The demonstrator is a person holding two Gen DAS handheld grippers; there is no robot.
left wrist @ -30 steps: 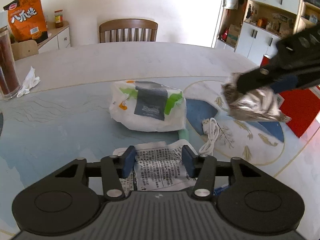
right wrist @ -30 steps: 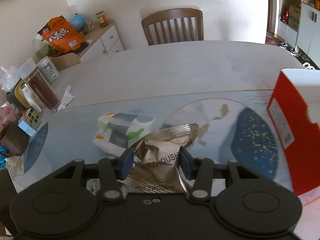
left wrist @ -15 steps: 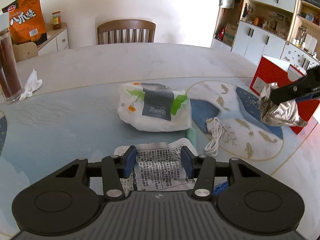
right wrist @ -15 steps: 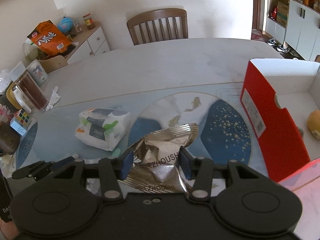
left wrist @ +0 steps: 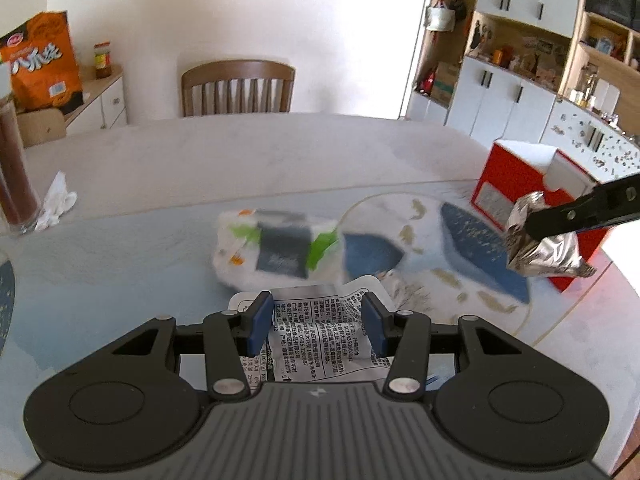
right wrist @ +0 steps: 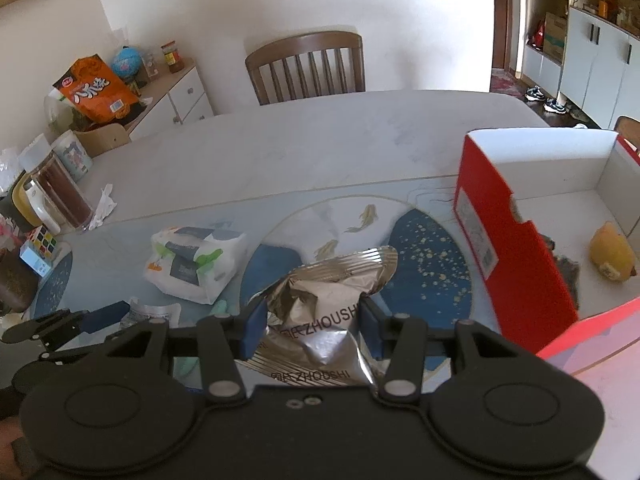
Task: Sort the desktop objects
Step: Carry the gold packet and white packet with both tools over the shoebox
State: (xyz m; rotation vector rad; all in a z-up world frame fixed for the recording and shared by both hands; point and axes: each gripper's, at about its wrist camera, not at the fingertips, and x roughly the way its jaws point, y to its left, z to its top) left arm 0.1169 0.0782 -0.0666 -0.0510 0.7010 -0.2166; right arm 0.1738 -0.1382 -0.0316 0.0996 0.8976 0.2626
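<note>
Between the blue pads of the left gripper [left wrist: 317, 322] sits a white printed sachet [left wrist: 320, 340], its small black text facing up — the pads press on both its edges, so the sachet is clamped and carried clear of the table [left wrist: 240, 152]. Just ahead of these fingers lies a white wipes pack [left wrist: 280, 250] with green and dark grey label patches, blurred in this view. Ahead and to the right stands a red box [left wrist: 516, 184] with a white inside.

Over by that box, the right gripper [right wrist: 312, 326] is clenched on a crumpled silver foil packet [right wrist: 320, 300] lettered ZHOUSHI; the foil bulges up between the pads and fans out beyond them. From the left wrist view the same packet hangs in the air just in front of the box's red wall. To the right of the right gripper's fingers the box is open at the top — a yellow toy [right wrist: 612, 252] lies on its white floor. Left of and behind those fingers the left gripper shows low, with the wipes pack ahead of it. Far ahead of both grippers a wooden chair [right wrist: 306, 66] stands at the table's far edge.
</note>
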